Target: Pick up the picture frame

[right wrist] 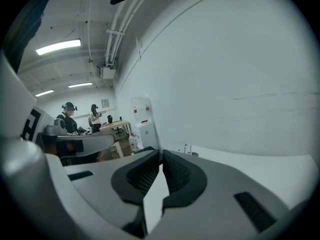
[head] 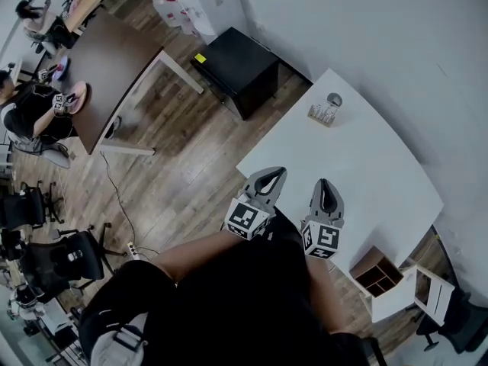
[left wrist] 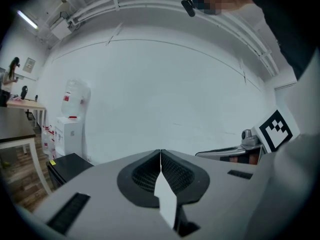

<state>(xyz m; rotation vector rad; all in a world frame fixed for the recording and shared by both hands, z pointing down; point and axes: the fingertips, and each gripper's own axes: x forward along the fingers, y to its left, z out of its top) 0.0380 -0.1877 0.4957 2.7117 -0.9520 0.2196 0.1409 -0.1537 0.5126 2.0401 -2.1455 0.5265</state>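
A small frame-like object (head: 323,113) with a round grey piece beside it stands near the far edge of the white table (head: 381,181); it appears tiny in the right gripper view as the frame (right wrist: 187,148). My left gripper (head: 276,173) hangs over the table's near-left edge, jaws shut and empty. Beside it, my right gripper (head: 325,183) is over the table, also shut with nothing in it. Both are well short of the frame. The left gripper (left wrist: 160,152) and right gripper (right wrist: 161,152) each show closed jaws in their own views.
A black cabinet (head: 236,69) stands left of the table by the wall, a brown table (head: 107,67) farther left with people seated there. A wooden cubby box (head: 375,271) and white chair (head: 427,292) sit near the table's right end. A water dispenser (left wrist: 74,106) stands by the wall.
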